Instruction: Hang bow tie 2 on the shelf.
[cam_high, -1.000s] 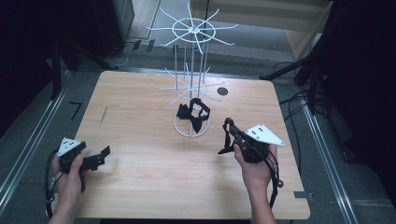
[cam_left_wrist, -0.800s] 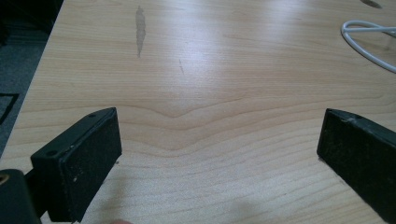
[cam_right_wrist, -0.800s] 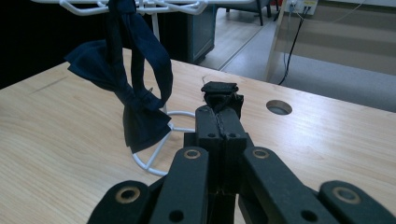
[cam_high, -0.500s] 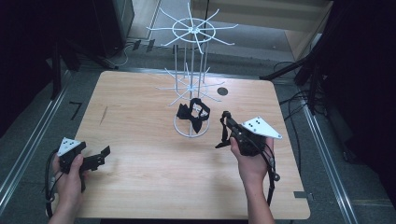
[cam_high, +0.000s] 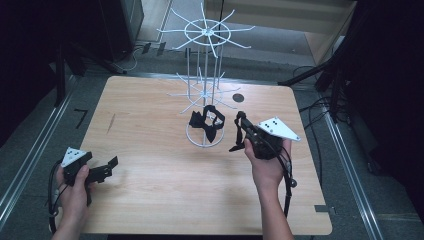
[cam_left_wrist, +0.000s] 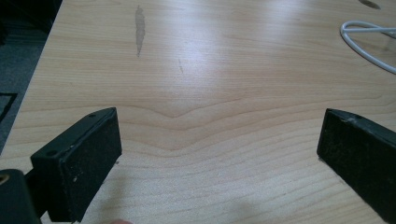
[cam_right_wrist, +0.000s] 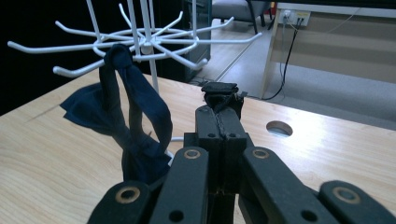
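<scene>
**Right gripper view: jaws pressed together beside the hanging cloth**

Right gripper view shows the right gripper with its two black jaws pressed flat together, nothing visible between them. A dark blue cloth hangs from a prong of the white wire rack, just left of the jaws; whether they touch cannot be told. From above, the rack stands toward the far middle of the worktop, its ring base around the cloth. The left gripper hovers near the worktop's near left corner, jaws spread wide over bare wood, holding nothing.
</scene>
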